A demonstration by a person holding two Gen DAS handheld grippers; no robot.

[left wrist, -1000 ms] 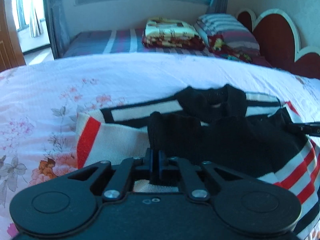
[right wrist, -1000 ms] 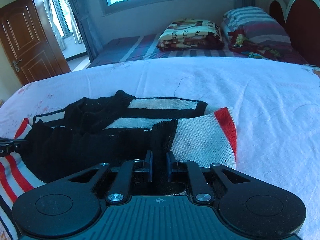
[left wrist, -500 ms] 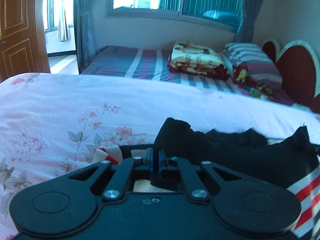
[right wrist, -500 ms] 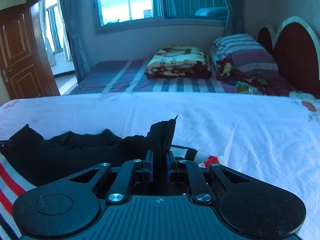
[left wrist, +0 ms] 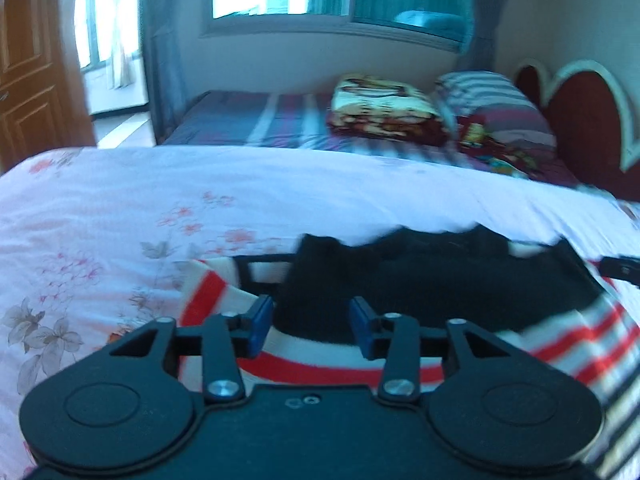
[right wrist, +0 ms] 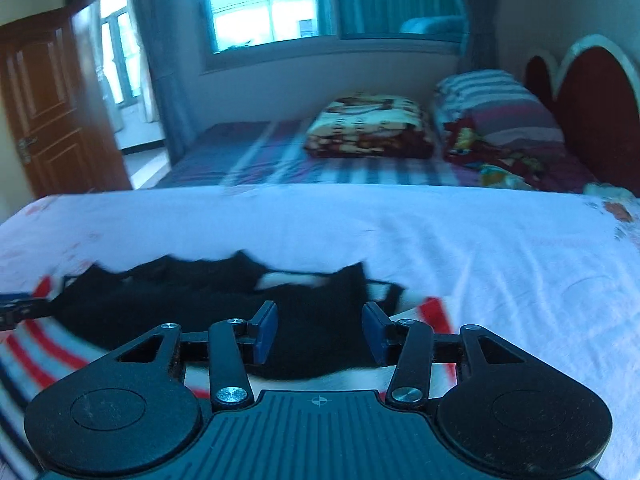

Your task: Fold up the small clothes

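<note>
A small knitted sweater, black with white and red stripes, lies on the white floral bedsheet. In the left wrist view my left gripper hangs over the sweater's left side; its jaws are opening, and the black knit lies below and beyond the blue pads without being pressed. In the right wrist view the sweater lies under my right gripper, whose jaws are opening too, with no cloth pinched. The other gripper's tip shows at the right edge of the left wrist view.
Beyond this bed stands a second bed with a striped cover, a folded patterned blanket and a striped pillow. A red heart-shaped headboard is at the right, a wooden door at the left.
Both grippers were shut on folds of the black knit and lifted them forward. Now both have let go, and the cloth has dropped onto the sweater.
</note>
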